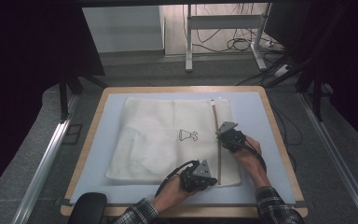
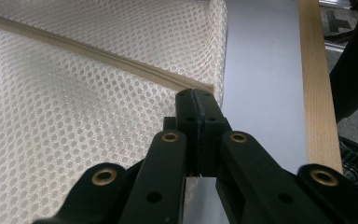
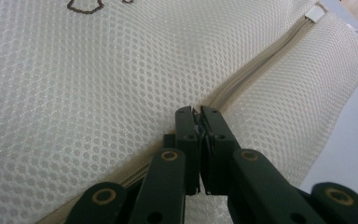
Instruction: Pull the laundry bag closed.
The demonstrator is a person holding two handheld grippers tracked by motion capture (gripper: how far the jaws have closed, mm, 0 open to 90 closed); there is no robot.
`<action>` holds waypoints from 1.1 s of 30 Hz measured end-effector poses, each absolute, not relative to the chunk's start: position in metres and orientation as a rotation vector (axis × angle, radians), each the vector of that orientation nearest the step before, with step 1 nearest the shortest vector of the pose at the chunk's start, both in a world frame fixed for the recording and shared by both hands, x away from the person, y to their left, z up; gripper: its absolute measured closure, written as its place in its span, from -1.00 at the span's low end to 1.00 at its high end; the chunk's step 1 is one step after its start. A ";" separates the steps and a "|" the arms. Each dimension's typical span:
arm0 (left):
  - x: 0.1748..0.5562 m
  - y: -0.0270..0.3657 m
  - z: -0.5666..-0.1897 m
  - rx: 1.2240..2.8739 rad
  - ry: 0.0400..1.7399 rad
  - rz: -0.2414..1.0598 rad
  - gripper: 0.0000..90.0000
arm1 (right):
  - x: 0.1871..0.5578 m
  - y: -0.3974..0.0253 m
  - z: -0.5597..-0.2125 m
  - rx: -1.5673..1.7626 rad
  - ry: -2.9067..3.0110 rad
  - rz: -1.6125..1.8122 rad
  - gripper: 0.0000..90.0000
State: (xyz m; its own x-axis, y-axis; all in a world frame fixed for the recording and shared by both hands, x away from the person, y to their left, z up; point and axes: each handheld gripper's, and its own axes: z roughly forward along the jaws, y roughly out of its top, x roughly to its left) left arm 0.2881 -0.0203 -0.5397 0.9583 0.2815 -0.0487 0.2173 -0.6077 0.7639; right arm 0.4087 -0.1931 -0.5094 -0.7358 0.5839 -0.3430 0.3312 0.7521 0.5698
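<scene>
The table (image 1: pixel 256 121) holds a big white mesh bag (image 1: pixel 168 140) in the middle of the frame. The left tool (image 1: pixel 210 179) is clamped on the zipper (image 1: pixel 219 154) end, lower middle. The right tool (image 1: pixel 223 137) is pinched on the zipper pull. Hold the end tight, then pull slowly and straight.

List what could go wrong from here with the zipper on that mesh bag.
1. The left gripper pinches only the very end of the zipper at the mesh bag's corner; that small bite may slip.
2. The right gripper appears shut on something small at the zipper line, probably the slider; a skewed pull could snag the netting.
</scene>
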 end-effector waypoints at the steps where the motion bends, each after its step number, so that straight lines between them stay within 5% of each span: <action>1: 0.288 -0.020 -0.540 2.245 0.349 0.096 1.00 | 0.409 -0.193 -0.509 0.690 2.435 0.658 0.90; 33: 0.289 -0.020 -0.540 2.246 0.352 0.087 1.00 | 0.441 -0.188 -0.511 0.708 2.408 0.635 0.90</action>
